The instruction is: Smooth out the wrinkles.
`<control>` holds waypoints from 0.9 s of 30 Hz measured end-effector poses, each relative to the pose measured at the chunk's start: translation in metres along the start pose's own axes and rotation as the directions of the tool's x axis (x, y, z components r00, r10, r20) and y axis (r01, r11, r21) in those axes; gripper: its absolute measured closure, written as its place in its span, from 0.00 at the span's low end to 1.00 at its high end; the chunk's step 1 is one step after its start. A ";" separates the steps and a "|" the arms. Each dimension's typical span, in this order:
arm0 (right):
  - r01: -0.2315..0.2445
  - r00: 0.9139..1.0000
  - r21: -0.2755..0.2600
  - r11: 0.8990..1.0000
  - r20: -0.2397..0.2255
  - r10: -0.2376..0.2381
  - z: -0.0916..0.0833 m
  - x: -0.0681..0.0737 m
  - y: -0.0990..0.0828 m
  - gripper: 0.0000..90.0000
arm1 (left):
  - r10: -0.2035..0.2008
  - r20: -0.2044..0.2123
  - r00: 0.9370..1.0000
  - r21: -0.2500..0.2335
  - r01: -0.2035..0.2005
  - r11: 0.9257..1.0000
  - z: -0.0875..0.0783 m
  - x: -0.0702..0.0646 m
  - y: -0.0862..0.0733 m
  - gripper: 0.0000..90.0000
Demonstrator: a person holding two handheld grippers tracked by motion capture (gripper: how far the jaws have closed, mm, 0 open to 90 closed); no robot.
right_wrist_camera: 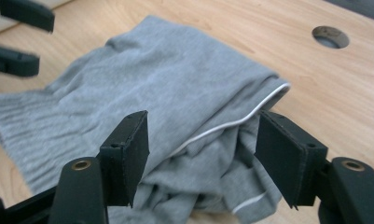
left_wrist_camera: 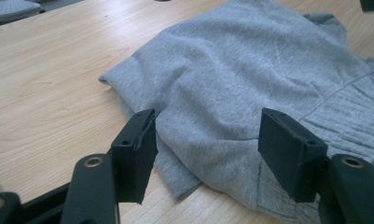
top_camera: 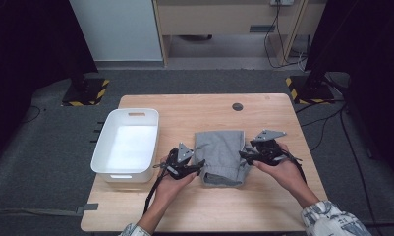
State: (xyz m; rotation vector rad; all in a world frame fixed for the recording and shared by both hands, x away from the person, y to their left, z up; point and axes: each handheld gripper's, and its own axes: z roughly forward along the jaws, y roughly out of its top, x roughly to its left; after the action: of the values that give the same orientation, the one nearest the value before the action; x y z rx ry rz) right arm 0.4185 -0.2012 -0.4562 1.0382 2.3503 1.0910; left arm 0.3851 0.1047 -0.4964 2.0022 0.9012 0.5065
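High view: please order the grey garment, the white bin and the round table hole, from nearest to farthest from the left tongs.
1. grey garment, just right of the left tongs
2. white bin, to their left
3. round table hole, far side

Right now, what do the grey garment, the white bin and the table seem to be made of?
Grey garment: soft knit fabric, probably cotton jersey; fine ribbing at one end, limp folds, thin white piping along a seam.
White bin: looks like moulded plastic; smooth, slightly glossy walls, rounded corners, cut-out handle.
Table: pale wood or wood-look laminate, matt; visible grain lines, hard to tell which.
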 end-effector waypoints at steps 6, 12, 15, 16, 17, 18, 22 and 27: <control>-0.015 1.000 0.006 1.000 0.004 0.015 0.009 -0.008 0.012 0.54 | 0.002 -0.001 1.000 0.005 -0.002 1.000 0.001 0.000 0.000 0.39; -0.035 0.999 0.001 0.999 0.034 0.035 0.021 -0.015 0.025 0.68 | -0.004 -0.008 1.000 0.013 0.005 1.000 0.005 0.002 -0.001 0.39; -0.038 0.998 0.016 0.999 0.048 0.037 0.030 -0.019 0.031 0.68 | -0.002 -0.012 1.000 0.011 0.002 1.000 0.005 0.003 -0.001 0.39; -0.041 0.998 0.017 0.999 0.050 0.040 0.032 -0.019 0.032 0.68 | -0.007 -0.014 1.000 0.010 0.007 1.000 0.005 0.003 -0.001 0.39; -0.039 0.998 0.025 0.999 0.052 0.037 0.035 -0.020 0.033 0.68 | -0.012 -0.011 1.000 0.011 0.012 1.000 0.005 0.003 -0.001 0.40; -0.041 0.998 0.029 0.999 0.056 0.039 0.037 -0.020 0.034 0.68 | -0.010 -0.010 1.000 0.012 0.010 1.000 0.005 0.003 -0.001 0.40; -0.045 0.997 0.043 0.998 0.068 0.042 0.044 -0.021 0.037 0.64 | -0.024 -0.011 1.000 0.007 0.024 1.000 0.007 0.002 0.000 0.40; -0.066 0.994 0.041 0.997 0.085 0.062 0.052 -0.022 0.040 0.64 | 0.002 0.007 1.000 0.022 -0.002 1.000 0.010 -0.005 0.001 0.39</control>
State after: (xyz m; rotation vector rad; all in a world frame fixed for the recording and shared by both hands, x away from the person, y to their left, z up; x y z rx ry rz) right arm 0.4815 -0.1735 -0.4590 1.1595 2.2990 1.0022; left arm 0.3889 0.0954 -0.5008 2.0240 0.9046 0.4926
